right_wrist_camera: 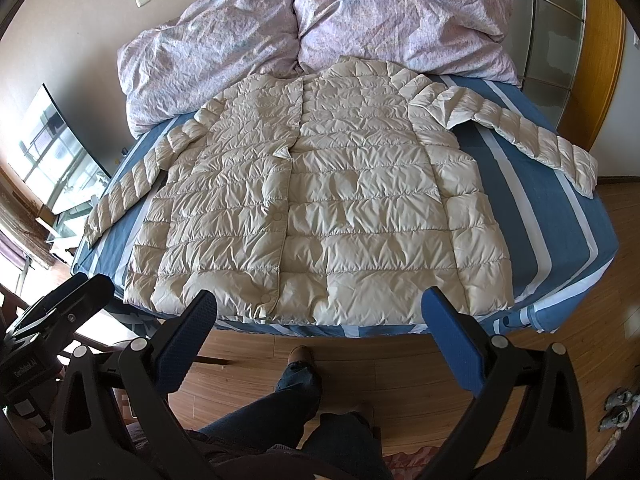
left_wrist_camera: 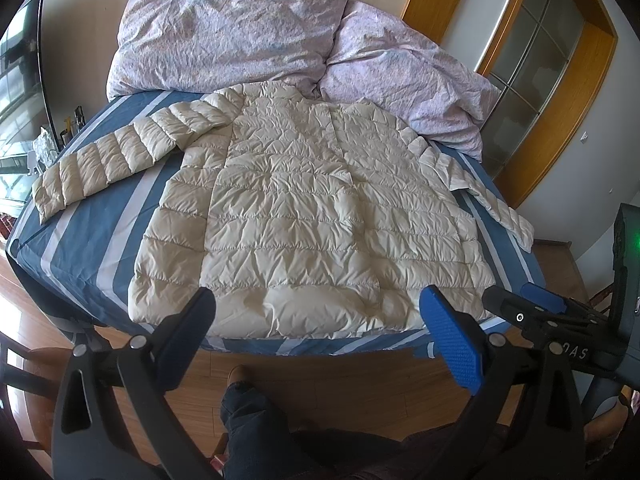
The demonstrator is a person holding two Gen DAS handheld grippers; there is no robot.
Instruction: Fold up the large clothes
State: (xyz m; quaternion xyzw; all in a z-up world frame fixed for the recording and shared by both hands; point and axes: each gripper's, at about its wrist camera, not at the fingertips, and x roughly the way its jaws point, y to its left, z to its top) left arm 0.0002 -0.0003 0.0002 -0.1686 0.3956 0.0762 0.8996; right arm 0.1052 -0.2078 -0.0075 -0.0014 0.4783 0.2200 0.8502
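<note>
While both sets of jaws are held wide open and empty short of the bed (left_wrist_camera: 72, 248), the cream puffer jacket (left_wrist_camera: 304, 216) is seen spread flat on it; light, slippery, best pinched at a cuff.

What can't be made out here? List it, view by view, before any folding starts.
- Jacket underside: hidden in both views, since it lies flat on the bed.
- Bed's head end: covered by the duvet in both views.
- Person's upper body: cut off by the bottom edge in both views.
- Clutter beside the bed, left wrist view: too small and distorted at the fisheye edge.
- Left gripper and right gripper: open, touching nothing.
</note>
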